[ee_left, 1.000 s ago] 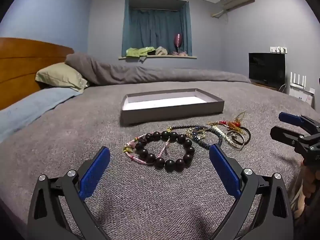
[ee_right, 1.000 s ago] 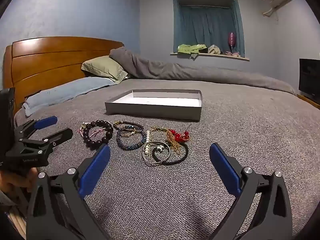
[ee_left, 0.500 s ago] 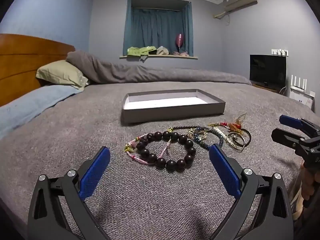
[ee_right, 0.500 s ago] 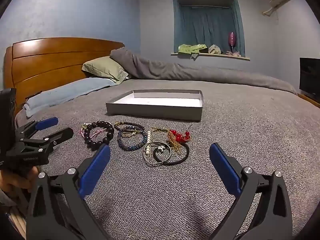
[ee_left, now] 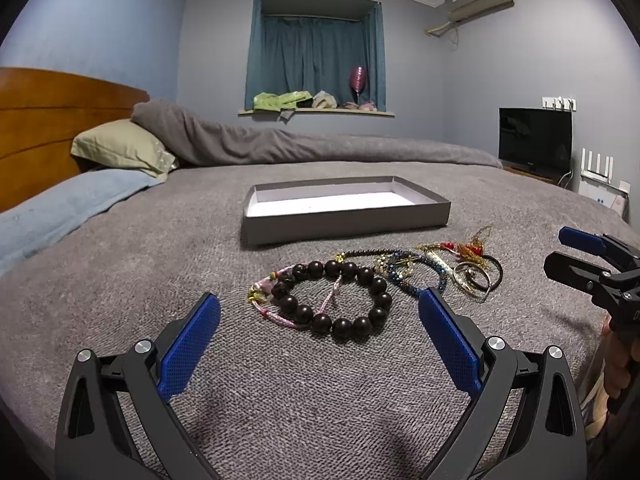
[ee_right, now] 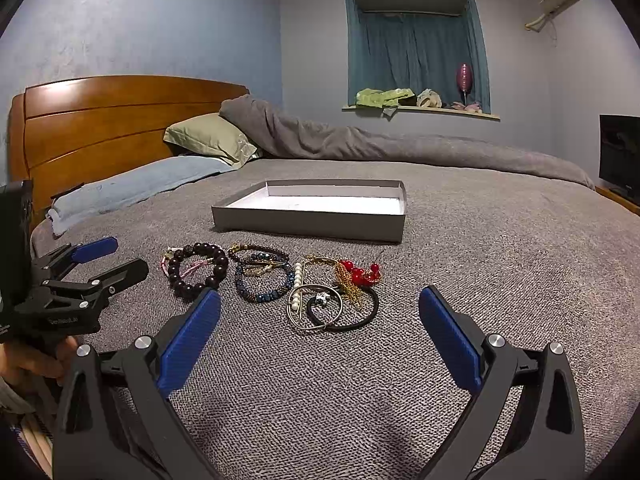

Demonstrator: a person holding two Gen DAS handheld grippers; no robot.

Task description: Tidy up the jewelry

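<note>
A pile of jewelry lies on the grey bed cover in front of an open grey box (ee_left: 344, 222) with a white floor (ee_right: 312, 222). A dark-bead bracelet (ee_left: 376, 286) with a pink cord lies at the left (ee_right: 220, 262). A blue-bead bracelet (ee_right: 262, 296), gold rings and a black band (ee_right: 340, 324), and red beads (ee_right: 358, 272) lie to its right. My left gripper (ee_left: 318, 322) is open and empty, just short of the dark-bead bracelet. My right gripper (ee_right: 320, 320) is open and empty, just short of the rings.
A wooden headboard (ee_right: 100, 120), a green pillow (ee_right: 208, 136) and a rolled grey duvet (ee_right: 360, 144) lie at the far side of the bed. A TV (ee_left: 534, 140) stands at the right wall. Each gripper shows at the edge of the other's view.
The left gripper has tilted up slightly and edged closer to the dark-bead bracelet. The right gripper has hardly moved. Both stay open.
</note>
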